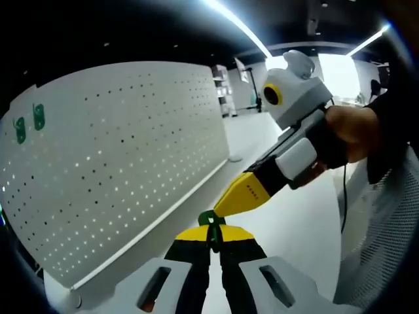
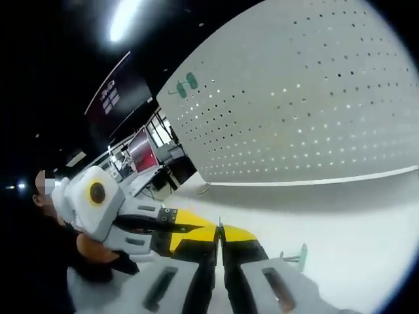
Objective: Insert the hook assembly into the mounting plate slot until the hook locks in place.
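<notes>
Left gripper (image 1: 212,230) fingers together, yellow tips pinching a small green hook (image 1: 208,218) that pokes up between them, just off the lower edge of the white pegboard (image 1: 124,163). Right gripper (image 2: 220,237) fingers drawn together too, only a thin dark seam between the yellow tips, nothing seen between them. In the left gripper view, right gripper (image 1: 243,193) reaching in from the right, its yellow tip touching or just beside the green hook; cannot tell whether it grips the hook. In the right gripper view, left gripper (image 2: 186,230) lying alongside from the left, tips near each other. Standing upright along the far edge of the white desk (image 2: 366,242): the pegboard, rows of small holes across it. Near the pegboard's upper corner, two green hooks (image 1: 29,123) hung side by side, seen also in the right gripper view (image 2: 184,84). On the desk just beside the right gripper's body, a pale green upright piece (image 2: 302,256), too small to name. Beyond the desk: an open office, ceiling strip lights (image 1: 239,26), bright windows, shelving, a red screen (image 2: 141,142). A person's hand (image 1: 350,131) wrapped round the right gripper's handle, dark sleeve behind it; another hand (image 2: 95,252) under the left gripper's body.
</notes>
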Tool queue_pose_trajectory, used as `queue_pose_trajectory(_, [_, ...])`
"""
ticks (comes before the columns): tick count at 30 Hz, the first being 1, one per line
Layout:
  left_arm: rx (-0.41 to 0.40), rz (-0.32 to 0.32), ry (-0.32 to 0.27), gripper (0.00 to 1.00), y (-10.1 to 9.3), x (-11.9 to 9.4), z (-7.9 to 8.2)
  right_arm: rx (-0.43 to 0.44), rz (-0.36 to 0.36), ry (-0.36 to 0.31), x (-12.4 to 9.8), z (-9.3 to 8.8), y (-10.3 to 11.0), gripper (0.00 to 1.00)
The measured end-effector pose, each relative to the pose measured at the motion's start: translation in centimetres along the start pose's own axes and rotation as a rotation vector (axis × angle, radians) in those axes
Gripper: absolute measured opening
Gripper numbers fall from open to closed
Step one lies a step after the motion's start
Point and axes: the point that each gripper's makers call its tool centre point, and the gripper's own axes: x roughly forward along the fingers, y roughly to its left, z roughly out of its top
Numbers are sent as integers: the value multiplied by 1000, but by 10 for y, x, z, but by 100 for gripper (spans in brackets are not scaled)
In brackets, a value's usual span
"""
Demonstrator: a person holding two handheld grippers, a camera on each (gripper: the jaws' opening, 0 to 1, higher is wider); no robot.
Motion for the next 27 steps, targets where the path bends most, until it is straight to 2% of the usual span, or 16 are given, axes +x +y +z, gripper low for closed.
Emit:
queue_pose_trajectory(17, [-54, 11, -6, 3, 4, -1, 3, -33, 15, -19, 0, 4, 3, 0])
queue_pose_trajectory(27, [-64, 24, -12, 3, 7, -3, 5, -59, 16, -6, 2, 1, 4, 2])
